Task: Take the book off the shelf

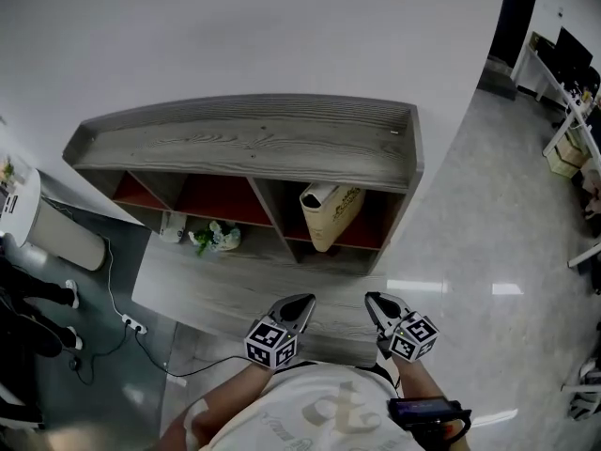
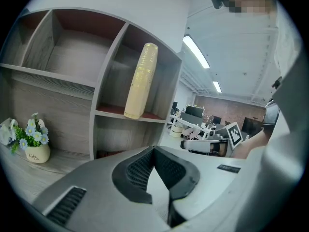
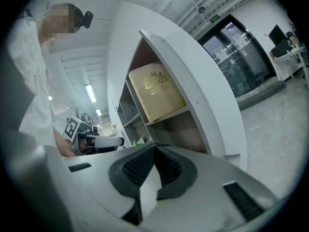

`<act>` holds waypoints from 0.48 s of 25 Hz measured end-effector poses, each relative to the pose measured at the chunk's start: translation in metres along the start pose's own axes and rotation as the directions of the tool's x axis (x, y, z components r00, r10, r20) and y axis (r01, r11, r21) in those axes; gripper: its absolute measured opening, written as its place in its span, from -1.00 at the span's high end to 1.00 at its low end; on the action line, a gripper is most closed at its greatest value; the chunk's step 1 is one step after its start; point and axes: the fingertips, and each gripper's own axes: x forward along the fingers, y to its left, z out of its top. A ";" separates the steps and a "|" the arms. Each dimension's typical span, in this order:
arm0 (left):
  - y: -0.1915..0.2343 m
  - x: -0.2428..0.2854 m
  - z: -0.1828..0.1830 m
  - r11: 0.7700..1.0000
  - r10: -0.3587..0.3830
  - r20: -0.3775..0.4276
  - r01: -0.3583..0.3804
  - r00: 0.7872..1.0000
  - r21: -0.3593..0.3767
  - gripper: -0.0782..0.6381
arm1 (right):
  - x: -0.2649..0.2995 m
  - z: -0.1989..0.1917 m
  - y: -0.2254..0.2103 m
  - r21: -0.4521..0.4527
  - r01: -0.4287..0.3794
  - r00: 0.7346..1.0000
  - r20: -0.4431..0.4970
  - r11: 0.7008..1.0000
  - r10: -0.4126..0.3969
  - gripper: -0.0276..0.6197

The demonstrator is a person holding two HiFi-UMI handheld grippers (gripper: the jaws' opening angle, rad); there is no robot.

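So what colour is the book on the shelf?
The book is tan with a gold emblem, clearest in the right gripper view.

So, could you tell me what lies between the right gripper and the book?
Only a bare stretch of the grey wooden ledge; nothing stands on it between the right gripper and the book, as the head view shows.

The grey shelf unit point(image 1: 254, 139) shows matt, rough-looking wood grain on its top and dividers, with smooth dark red panels lining its compartments. The tan book point(image 3: 155, 92) has a smooth, faintly glossy cover bearing a gold crest. The pale grey floor point(image 1: 488, 252) is polished and glossy, the white wall point(image 1: 235, 36) is matt, and the left gripper point(image 2: 154, 149) and right gripper point(image 3: 154, 147) have smooth matt grey plastic shells with black, finely ribbed rubbery pads point(image 2: 137, 170).
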 end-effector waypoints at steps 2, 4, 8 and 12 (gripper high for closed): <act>0.002 0.004 0.010 1.000 0.010 0.016 -0.010 1.000 0.000 0.76 | 0.004 0.003 -0.003 -0.002 -0.016 1.000 -0.002 1.000 0.016 0.90; 0.005 0.006 0.022 1.000 0.026 0.037 -0.026 0.999 -0.002 0.76 | 0.007 0.006 -0.005 -0.003 -0.034 0.999 -0.004 0.999 0.034 0.90; 0.011 0.011 0.045 0.998 0.064 0.079 -0.064 0.995 -0.004 0.76 | 0.010 0.006 -0.009 0.003 -0.065 0.998 -0.018 0.998 0.065 0.90; 0.012 0.012 0.067 0.996 0.088 0.120 -0.089 0.989 -0.001 0.64 | 0.008 0.002 -0.014 0.019 -0.078 0.997 -0.027 0.997 0.079 0.90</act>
